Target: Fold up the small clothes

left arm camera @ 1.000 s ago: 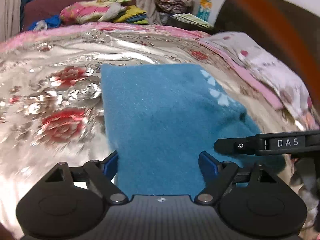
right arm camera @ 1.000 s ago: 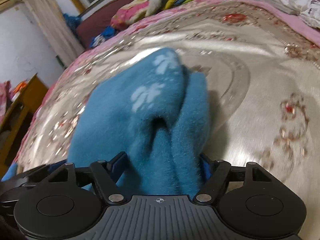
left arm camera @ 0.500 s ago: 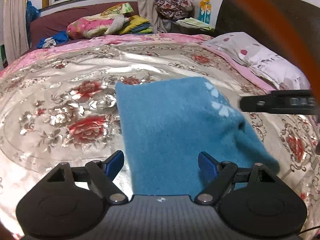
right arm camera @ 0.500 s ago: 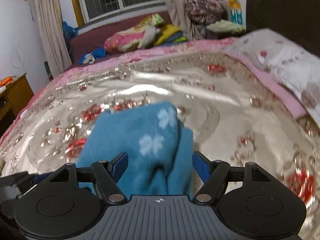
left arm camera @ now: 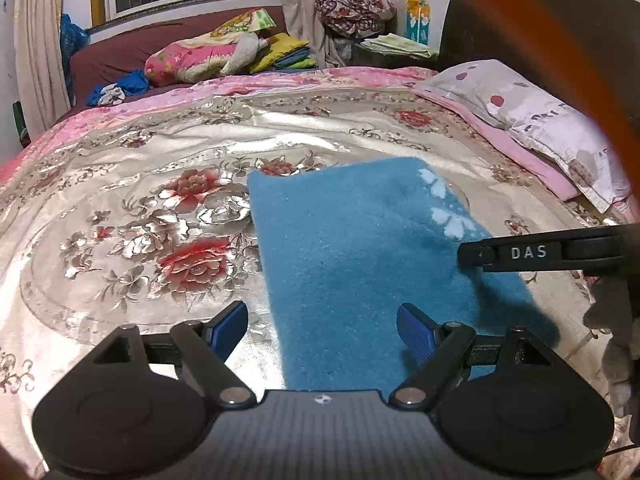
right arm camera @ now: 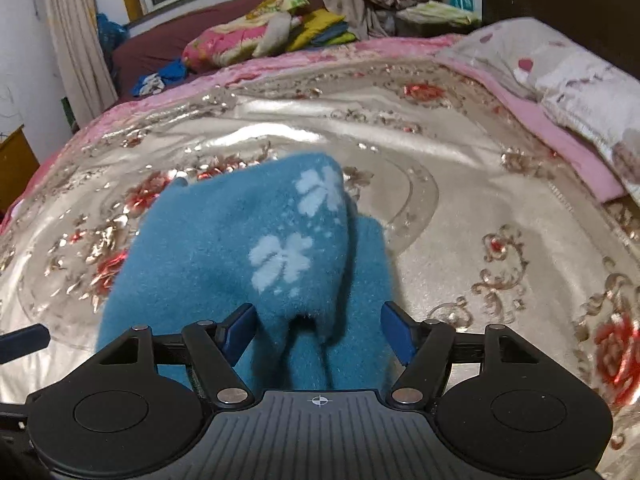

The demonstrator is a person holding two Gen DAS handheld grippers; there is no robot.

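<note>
A fuzzy blue cloth with pale flower marks (left arm camera: 352,248) lies folded on the shiny floral bedspread (left arm camera: 140,216). In the left wrist view my left gripper (left arm camera: 322,326) is open, its blue pads wide apart over the cloth's near edge. The other gripper's black finger marked DAS (left arm camera: 532,252) reaches in from the right above the cloth. In the right wrist view the cloth (right arm camera: 248,256) bunches up with a raised fold between the open pads of my right gripper (right arm camera: 318,330). Neither pair of pads presses the cloth.
A spotted pillow (left arm camera: 532,120) lies on the bed's right side. Beyond the bed stand a dark red couch with bright bedding (left arm camera: 208,56) and a heap of clothes (left arm camera: 352,4). A wooden cabinet (right arm camera: 16,160) is at the left.
Both cameras have pulled back and up from the cloth over the last second. The cloth has settled lower on the bedspread. The right gripper's finger has shifted in the left view.
</note>
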